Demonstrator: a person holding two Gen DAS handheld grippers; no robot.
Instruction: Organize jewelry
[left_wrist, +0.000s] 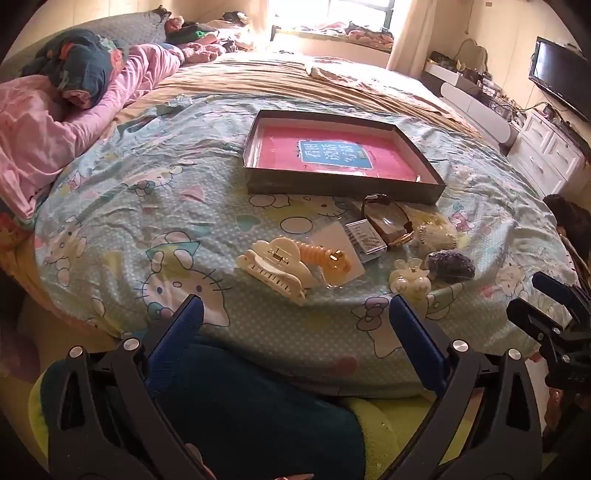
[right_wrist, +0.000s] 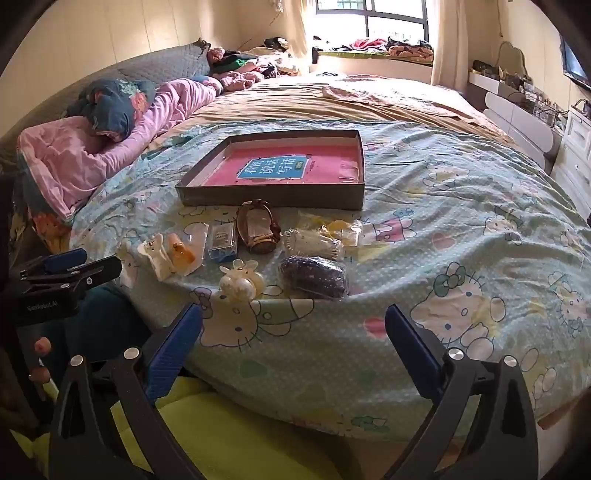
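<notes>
Both my hand-held grippers, left (left_wrist: 295, 314) and right (right_wrist: 293, 321), spread, holding nothing. Jewelry pile: cream clip (left_wrist: 275, 267), pearl clip (right_wrist: 240, 282), purple pouch (right_wrist: 314, 277), just before tray (right_wrist: 273, 199) on bed (right_wrist: 461, 229). Advice: take nearest piece first, lift clear over tray wall.

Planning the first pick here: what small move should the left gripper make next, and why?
Probably ease the left gripper forward toward the cream hair claw. Its jaws stand open and hold nothing, the claw lies nearest ahead of it, and the box beyond holds no jewelry yet.
</notes>
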